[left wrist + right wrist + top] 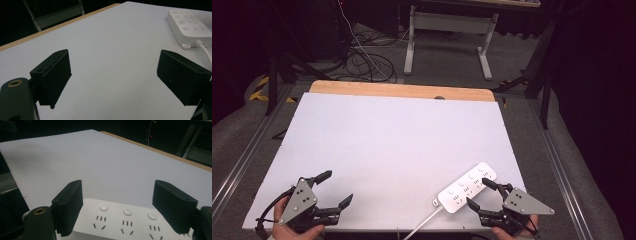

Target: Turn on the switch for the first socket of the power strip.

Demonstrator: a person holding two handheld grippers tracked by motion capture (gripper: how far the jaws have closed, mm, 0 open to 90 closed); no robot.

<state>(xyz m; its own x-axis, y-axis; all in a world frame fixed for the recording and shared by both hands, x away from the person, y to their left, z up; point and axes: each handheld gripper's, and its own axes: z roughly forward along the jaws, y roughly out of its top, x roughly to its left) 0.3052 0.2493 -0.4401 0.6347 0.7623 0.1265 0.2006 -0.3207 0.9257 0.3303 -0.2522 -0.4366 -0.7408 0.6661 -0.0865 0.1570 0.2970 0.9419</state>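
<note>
White rectangular plastic power strip with a row of round buttons and several sockets lies flat on the white-covered desk, near the front right corner, set at a diagonal. Its white cable leaves the near-left end and runs off the front edge of the desk.

Right gripper hovers right at the strip; in the right gripper view its two black jaws stand wide apart on either side of the strip's body, not pressing on it. Open, nothing held. Left gripper is well apart, at the front left of the desk, jaws also spread wide over bare surface; the strip sits far off in its view. Nothing held there either.

Handling, judged: rigid hard-shell plastic, won't deform, probably moderate weight for its size. Smooth glossy casing, so likely slippery under hard pads; a firm squeeze is needed. Not fragile, but avoid clamping on the buttons. The best grip looks to be across the short width, on the two long side walls, near the middle so it doesn't tip. The cable is stiff-ish and will drag and pull at the near end; gripping closer to that end, or having the left gripper mind the cable, could keep the strip from swinging.
</note>
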